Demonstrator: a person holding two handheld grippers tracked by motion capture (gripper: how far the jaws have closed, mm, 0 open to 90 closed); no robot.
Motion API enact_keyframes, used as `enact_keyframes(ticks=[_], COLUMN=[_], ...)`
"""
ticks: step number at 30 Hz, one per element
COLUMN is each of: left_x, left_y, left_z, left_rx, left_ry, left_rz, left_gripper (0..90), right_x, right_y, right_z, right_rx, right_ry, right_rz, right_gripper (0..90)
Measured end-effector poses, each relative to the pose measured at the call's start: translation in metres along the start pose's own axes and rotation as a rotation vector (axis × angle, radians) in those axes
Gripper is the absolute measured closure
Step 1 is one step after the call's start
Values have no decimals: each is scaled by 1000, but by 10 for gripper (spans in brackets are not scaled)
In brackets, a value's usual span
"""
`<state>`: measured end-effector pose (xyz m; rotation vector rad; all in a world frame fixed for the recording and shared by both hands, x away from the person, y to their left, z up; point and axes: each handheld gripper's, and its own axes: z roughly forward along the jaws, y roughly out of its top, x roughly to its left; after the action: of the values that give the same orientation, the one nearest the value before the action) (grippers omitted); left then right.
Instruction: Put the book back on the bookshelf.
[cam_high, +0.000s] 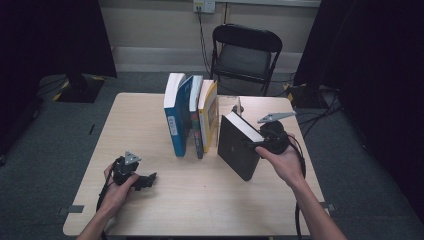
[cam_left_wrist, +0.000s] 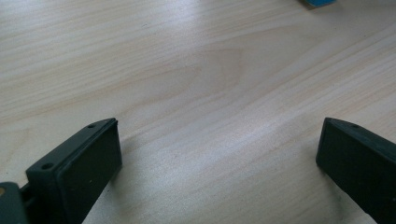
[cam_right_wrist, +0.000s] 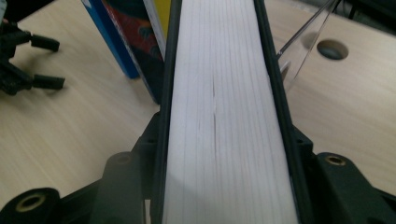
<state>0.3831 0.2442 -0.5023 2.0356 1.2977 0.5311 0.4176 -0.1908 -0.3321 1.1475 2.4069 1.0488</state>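
A thick black-covered book (cam_high: 237, 147) with white page edges (cam_right_wrist: 224, 116) stands tilted on the table, right of a row of upright books (cam_high: 190, 115). My right gripper (cam_high: 256, 144) is shut on it, one jaw on each cover. The row has a blue book (cam_high: 176, 117), a dark one with a red spine (cam_high: 195, 120) and a yellow one (cam_high: 208, 115). My left gripper (cam_high: 148, 180) rests on the table at the front left, open, with only bare wood (cam_left_wrist: 210, 93) between its jaws.
A clear plastic bookend (cam_right_wrist: 303, 42) stands just behind the black book, by a round hole (cam_right_wrist: 332, 49) in the tabletop. A black folding chair (cam_high: 246, 52) sits beyond the table's far edge. Bare table surface (cam_high: 200, 200) lies in front.
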Motion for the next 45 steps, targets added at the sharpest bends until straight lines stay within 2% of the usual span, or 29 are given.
enact_keyframes(ticks=[7,11,15,17,22,28,33,45], left_x=[0,0,0,0,0,0,0,0], left_y=[0,0,0,0,0,0,0,0], left_z=[0,0,0,0,0,0,0,0], left_rx=[0,-1,-1,-1,-1,-1,0,-2], left_ry=[0,1,1,1,0,1,0,1], left_rz=[0,0,0,1,0,0,0,0], left_gripper=[0,0,0,0,0,0,0,0], right_x=[-1,-1,-1,2,4,6,9,14], right_y=[29,44,59,64,64,62,62,63], right_z=[3,11,22,28,42,45,45,44], right_rx=[194,272,387,426,491,491,494,508], right_ry=[-1,-17,-7,-37,-41,-42,-55,-78], right_rz=[24,38,31,10,-1,0,-24,0], right_gripper=[487,490,490,496,493,496,520,533])
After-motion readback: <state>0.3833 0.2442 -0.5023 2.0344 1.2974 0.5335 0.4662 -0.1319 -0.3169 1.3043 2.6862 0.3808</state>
